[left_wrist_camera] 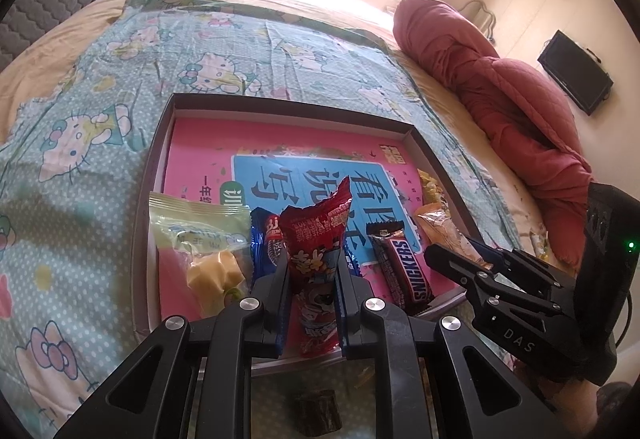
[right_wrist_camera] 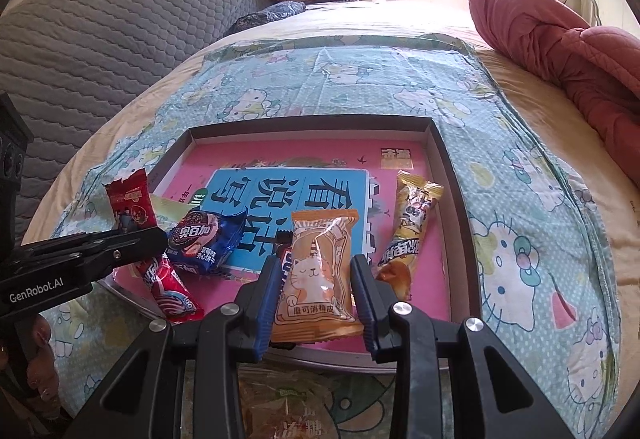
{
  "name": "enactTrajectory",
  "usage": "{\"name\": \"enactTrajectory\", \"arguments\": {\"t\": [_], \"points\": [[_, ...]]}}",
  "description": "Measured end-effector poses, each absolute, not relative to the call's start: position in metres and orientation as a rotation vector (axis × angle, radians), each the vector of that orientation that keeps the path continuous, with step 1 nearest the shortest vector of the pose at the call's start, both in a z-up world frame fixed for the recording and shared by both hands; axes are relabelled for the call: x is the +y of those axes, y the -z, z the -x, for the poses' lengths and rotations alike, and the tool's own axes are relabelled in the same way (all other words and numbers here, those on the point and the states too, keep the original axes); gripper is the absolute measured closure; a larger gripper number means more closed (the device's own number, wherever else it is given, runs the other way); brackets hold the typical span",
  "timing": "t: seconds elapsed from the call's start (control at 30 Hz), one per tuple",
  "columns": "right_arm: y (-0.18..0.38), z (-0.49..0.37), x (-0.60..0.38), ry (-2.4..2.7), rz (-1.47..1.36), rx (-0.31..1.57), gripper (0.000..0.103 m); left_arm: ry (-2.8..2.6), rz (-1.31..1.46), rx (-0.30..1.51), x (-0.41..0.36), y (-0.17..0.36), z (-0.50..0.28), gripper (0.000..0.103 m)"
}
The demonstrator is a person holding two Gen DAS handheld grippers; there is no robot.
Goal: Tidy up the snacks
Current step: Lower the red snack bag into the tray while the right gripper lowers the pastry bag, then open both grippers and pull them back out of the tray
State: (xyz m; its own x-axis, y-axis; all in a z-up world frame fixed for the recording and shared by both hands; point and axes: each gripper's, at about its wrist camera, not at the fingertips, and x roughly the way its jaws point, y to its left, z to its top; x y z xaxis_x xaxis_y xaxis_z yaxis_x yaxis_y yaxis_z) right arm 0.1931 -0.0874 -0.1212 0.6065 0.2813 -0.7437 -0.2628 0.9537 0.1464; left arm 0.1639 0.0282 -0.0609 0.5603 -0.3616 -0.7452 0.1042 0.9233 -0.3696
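Note:
A shallow grey box (left_wrist_camera: 158, 143) with a pink and blue book in its bottom lies on the bed; it also shows in the right wrist view (right_wrist_camera: 454, 175). My left gripper (left_wrist_camera: 313, 271) is shut on a red snack packet (left_wrist_camera: 316, 235) and holds it upright over the box's near edge. My right gripper (right_wrist_camera: 316, 279) is closed around an orange cat-print packet (right_wrist_camera: 318, 275) at the box's near edge. In the box lie a Snickers bar (left_wrist_camera: 404, 267), a blue cookie pack (right_wrist_camera: 204, 239), a green-topped clear pack (left_wrist_camera: 200, 239) and a yellow packet (right_wrist_camera: 408, 227).
The box sits on a Hello Kitty sheet (left_wrist_camera: 100, 99). A rolled red quilt (left_wrist_camera: 516, 91) lies to the right. A grey headboard (right_wrist_camera: 92, 27) stands at the far left. More snack packs (right_wrist_camera: 288, 403) and a dark piece (left_wrist_camera: 318, 411) lie in front of the box, under the grippers.

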Motion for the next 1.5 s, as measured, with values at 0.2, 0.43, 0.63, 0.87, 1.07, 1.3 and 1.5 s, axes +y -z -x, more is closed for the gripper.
{"name": "enactTrajectory", "arguments": {"t": [0.2, 0.43, 0.63, 0.87, 1.07, 1.3, 1.5], "points": [[0.125, -0.195, -0.087, -0.294, -0.002, 0.863, 0.067, 0.281, 0.302, 0.940, 0.029, 0.061, -0.164, 0.085], [0.127, -0.196, -0.090, -0.283, -0.005, 0.867, 0.067, 0.282, 0.304, 0.943, 0.028, 0.061, -0.164, 0.083], [0.126, -0.195, -0.095, -0.251, -0.002, 0.864, 0.066, 0.283, 0.310, 0.945, 0.030, 0.060, -0.164, 0.080], [0.122, -0.194, -0.100, -0.249, -0.017, 0.858, 0.065, 0.289, 0.307, 0.933, 0.030, 0.056, -0.162, 0.069], [0.116, -0.190, -0.103, -0.256, -0.031, 0.848, 0.061, 0.290, 0.313, 0.925, 0.032, 0.053, -0.161, 0.059], [0.108, -0.186, -0.107, -0.256, -0.050, 0.828, 0.058, 0.278, 0.316, 0.903, 0.038, 0.043, -0.157, 0.052], [0.100, -0.182, -0.111, -0.264, -0.068, 0.807, 0.055, 0.268, 0.312, 0.887, 0.040, 0.034, -0.151, 0.046]]}}
